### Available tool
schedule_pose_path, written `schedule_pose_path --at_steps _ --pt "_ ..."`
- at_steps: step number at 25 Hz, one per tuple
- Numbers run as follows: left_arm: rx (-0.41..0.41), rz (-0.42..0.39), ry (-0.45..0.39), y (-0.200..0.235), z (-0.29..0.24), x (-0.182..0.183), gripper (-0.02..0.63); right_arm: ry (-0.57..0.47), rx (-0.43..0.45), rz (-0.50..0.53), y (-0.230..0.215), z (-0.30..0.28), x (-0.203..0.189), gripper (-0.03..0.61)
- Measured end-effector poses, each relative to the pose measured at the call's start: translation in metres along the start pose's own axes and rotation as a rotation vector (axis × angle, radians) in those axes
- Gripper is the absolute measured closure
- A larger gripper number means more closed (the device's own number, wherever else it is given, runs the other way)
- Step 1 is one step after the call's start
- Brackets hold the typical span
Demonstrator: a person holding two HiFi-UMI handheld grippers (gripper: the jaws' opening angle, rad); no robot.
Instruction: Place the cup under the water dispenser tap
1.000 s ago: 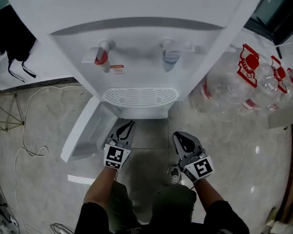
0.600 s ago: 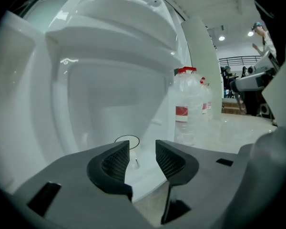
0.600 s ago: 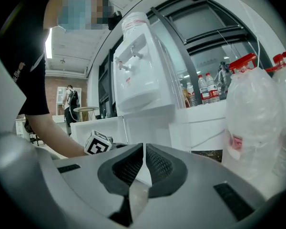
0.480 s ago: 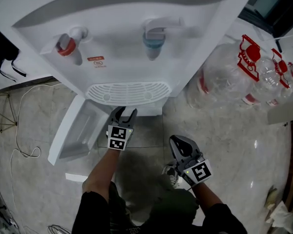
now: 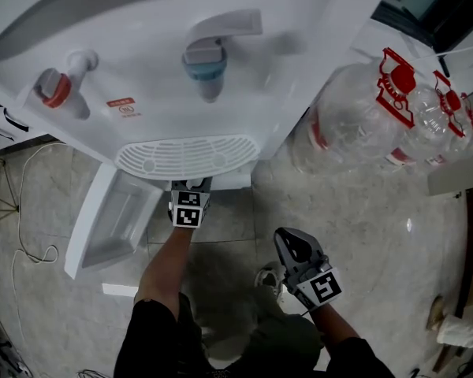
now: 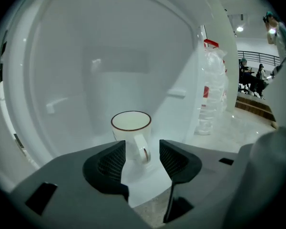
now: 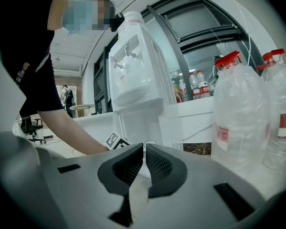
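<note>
A white cup [image 6: 131,122] with a brown rim stands upright inside the dispenser's low white cabinet, its handle turned toward me. My left gripper [image 6: 142,146] reaches into that cabinet, and its jaws have just been opening. The handle lies between the tips, and neither pad presses on it. In the head view the left gripper [image 5: 191,189] pokes in under the drip tray [image 5: 185,156], and the cup is hidden there. The blue tap [image 5: 205,60] and red tap [image 5: 57,90] sit above the tray. My right gripper [image 5: 293,242] hangs shut and empty over the floor, its jaws [image 7: 144,148] together.
The cabinet door [image 5: 110,220] stands swung open to the left of my left arm. Large clear water bottles [image 5: 355,116] with red caps stand on the floor at the right. A cable [image 5: 27,242] trails over the floor at the left. My shoe [image 5: 270,278] shows beside the right gripper.
The left gripper has gone forward and down, from in front of the dispenser to under the drip tray, and its jaws have opened. The right gripper has sunk a little.
</note>
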State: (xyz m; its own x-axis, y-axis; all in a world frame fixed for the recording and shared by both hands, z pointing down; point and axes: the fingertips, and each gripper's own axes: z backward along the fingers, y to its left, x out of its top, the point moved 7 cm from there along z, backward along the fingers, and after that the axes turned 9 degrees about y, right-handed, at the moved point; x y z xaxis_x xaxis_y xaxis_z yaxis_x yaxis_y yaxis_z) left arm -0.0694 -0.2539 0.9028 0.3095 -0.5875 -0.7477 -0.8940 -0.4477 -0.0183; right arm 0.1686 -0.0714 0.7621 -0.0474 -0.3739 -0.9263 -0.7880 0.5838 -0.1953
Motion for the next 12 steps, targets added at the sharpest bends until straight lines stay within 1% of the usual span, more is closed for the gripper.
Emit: schedule_pose_path --at_steps 4,7,9,11,12 --pt "0.02 0.029 0.019 0.002 -0.011 -0.001 0.394 0.001 -0.014 -0.008 -0.005 0.003 -0.004 0.534" --pt "0.038 0.081 0.027 0.005 -0.015 -0.003 0.398 0.008 -0.01 -0.011 -0.006 0.004 -0.007 0.534" --pt "0.055 0.089 0.035 0.007 -0.017 -0.002 0.43 0.011 -0.008 -0.015 -0.007 0.004 -0.008 0.534" --pt "0.066 0.085 0.043 0.007 -0.018 -0.002 0.44 0.011 -0.011 -0.019 -0.007 0.004 -0.008 0.534" --pt "0.07 0.087 0.046 0.007 -0.019 -0.002 0.471 0.011 -0.012 -0.021 -0.007 0.004 -0.008 0.534"
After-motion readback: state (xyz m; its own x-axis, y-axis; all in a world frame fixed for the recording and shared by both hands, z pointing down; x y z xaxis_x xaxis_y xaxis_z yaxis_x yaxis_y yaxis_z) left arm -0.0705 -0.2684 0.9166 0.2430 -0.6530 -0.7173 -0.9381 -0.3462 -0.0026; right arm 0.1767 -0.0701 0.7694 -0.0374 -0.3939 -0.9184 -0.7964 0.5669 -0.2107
